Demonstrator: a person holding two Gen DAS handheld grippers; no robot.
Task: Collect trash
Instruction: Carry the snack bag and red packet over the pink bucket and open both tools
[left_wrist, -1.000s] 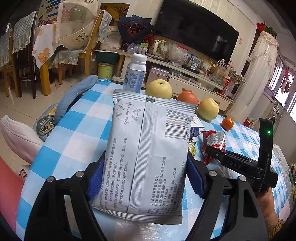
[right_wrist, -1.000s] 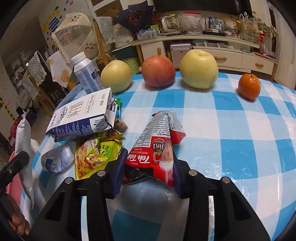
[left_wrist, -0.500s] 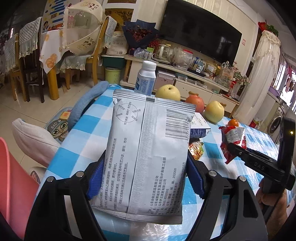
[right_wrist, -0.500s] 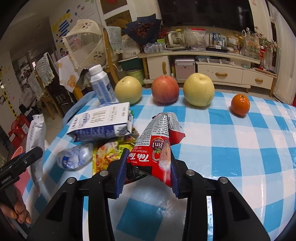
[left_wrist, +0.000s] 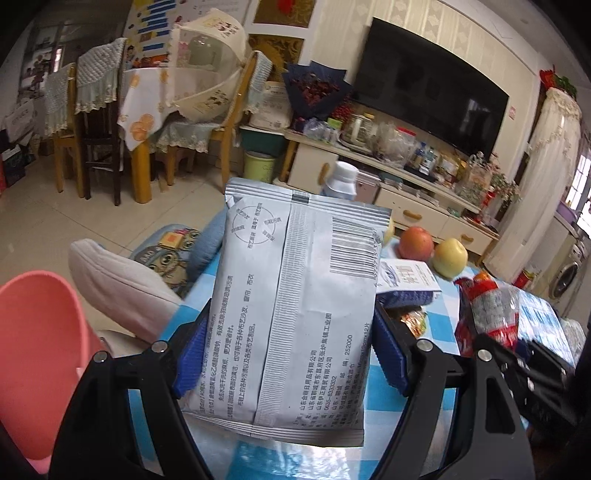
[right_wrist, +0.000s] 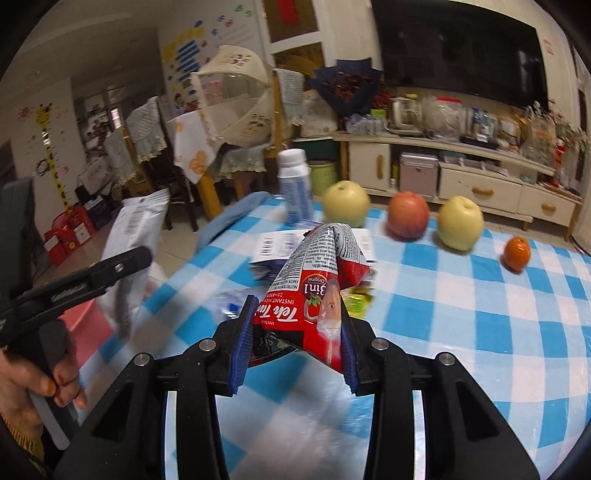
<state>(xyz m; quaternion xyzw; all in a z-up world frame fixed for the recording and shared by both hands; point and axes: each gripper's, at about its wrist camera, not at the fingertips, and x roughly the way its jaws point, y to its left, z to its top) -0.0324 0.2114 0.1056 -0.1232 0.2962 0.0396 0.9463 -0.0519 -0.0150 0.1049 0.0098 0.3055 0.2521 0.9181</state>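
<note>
My left gripper is shut on a silver-grey foil packet and holds it upright above the table's left edge. The packet also shows in the right wrist view. My right gripper is shut on a crumpled red tea sachet, lifted above the blue checked tablecloth. The sachet appears at the right of the left wrist view. A pink bin sits low at the left, beside the table. A blue and white carton and yellow wrappers lie on the table.
Two yellow pears, a red apple, a tangerine and a white bottle stand along the table's far side. A beige cushion and chairs lie left of the table.
Both grippers have risen and drawn back to the left with their trash. The pink bin has come into the left wrist view. The table items look farther away.
</note>
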